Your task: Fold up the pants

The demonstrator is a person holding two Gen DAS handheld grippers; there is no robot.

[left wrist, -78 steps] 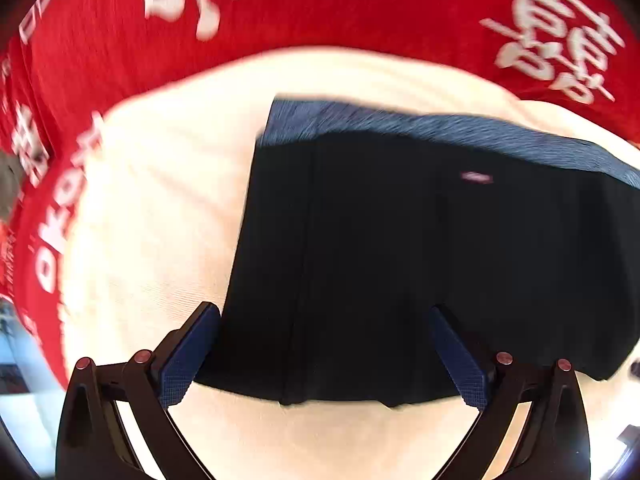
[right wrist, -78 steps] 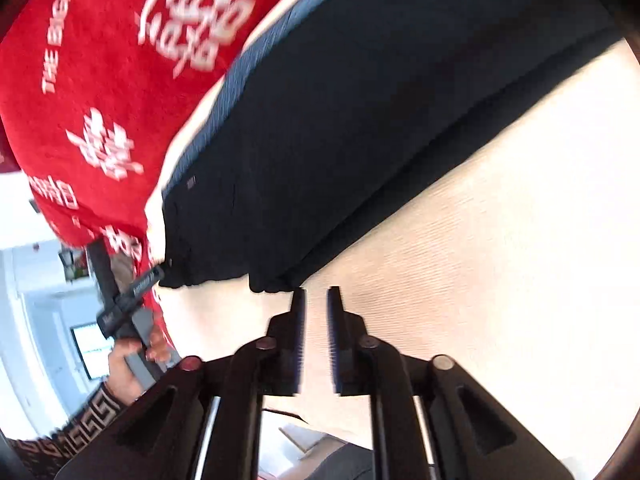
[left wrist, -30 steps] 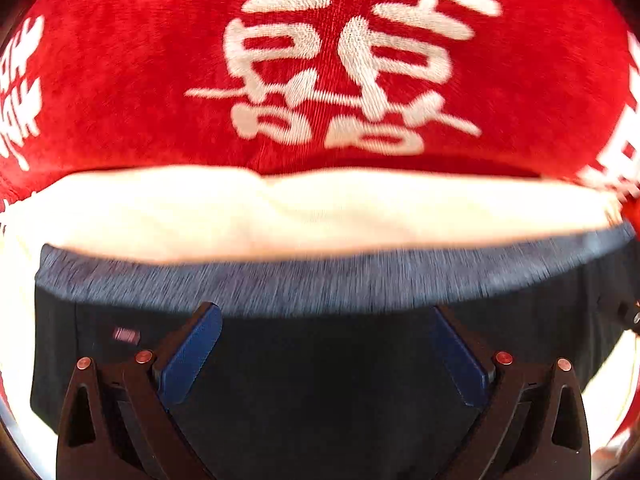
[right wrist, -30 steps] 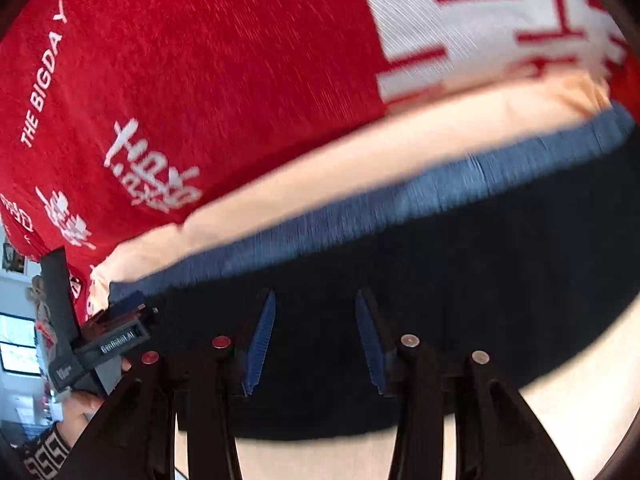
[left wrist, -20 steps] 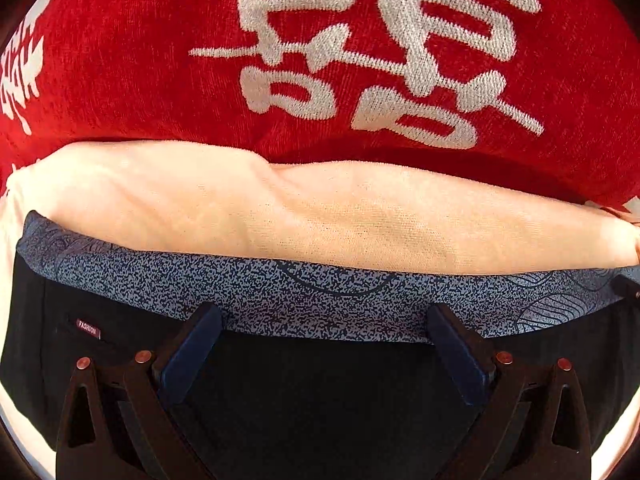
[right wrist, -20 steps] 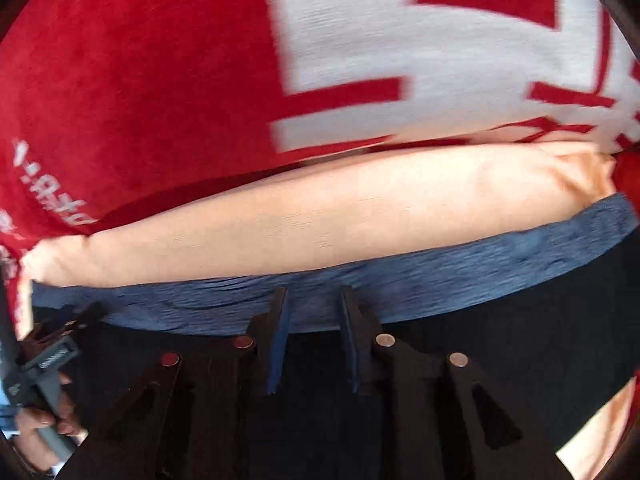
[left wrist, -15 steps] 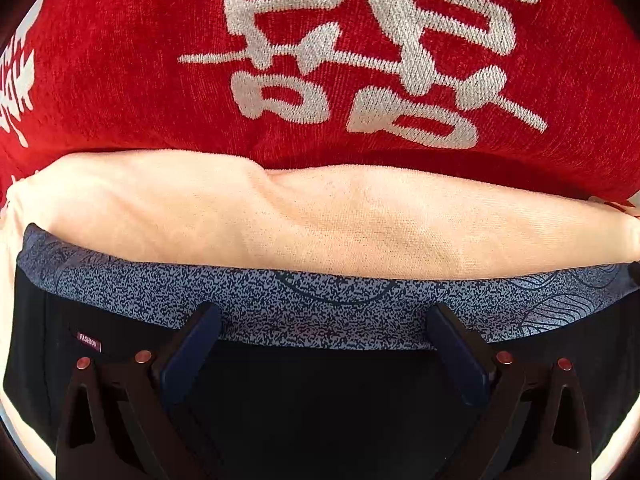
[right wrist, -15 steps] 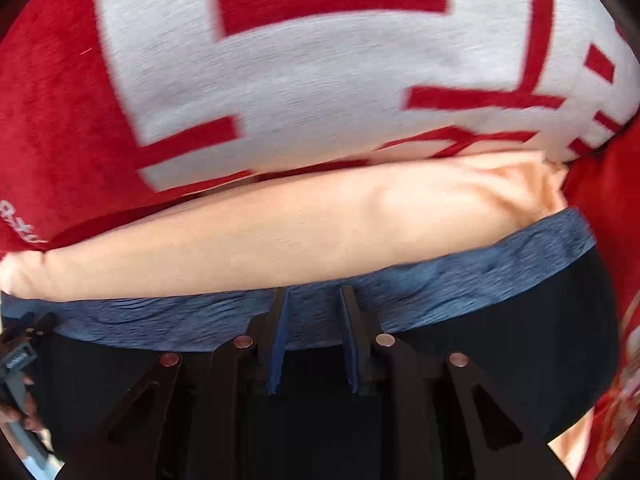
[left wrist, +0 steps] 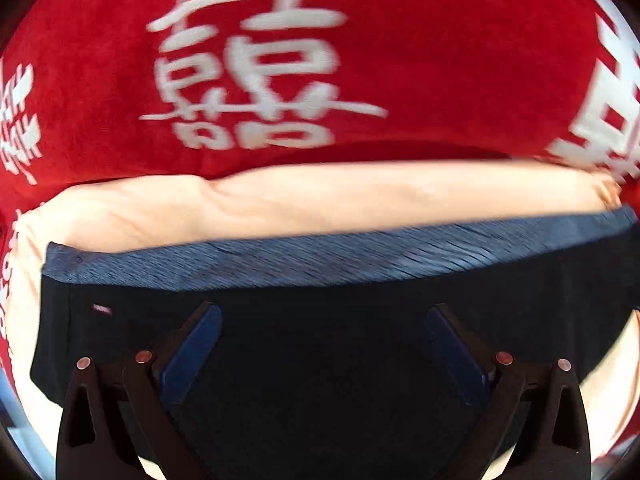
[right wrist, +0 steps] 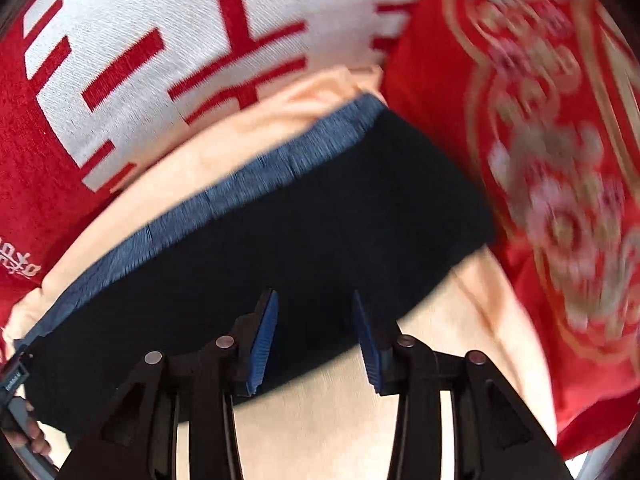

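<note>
While both views are blurred with motion, we can see the black pants [left wrist: 320, 360] lying flat as a short folded block on the peach cloth [left wrist: 280, 200], grey-blue waistband [left wrist: 320, 252] along the far edge, with the red blanket [left wrist: 440, 60] beyond. Half a second ago our right tool [right wrist: 314, 332] sat nearly closed over the waistband; its jaws have just been opening, nothing lies between them now, and it hangs over the pants' near edge (no pinch that we can see). Our left tool [left wrist: 320, 340] stands wide open above the dark cloth, holding nothing. Since both tools have come back from the waistband, we judge the fold set down and the task close to done.
</note>
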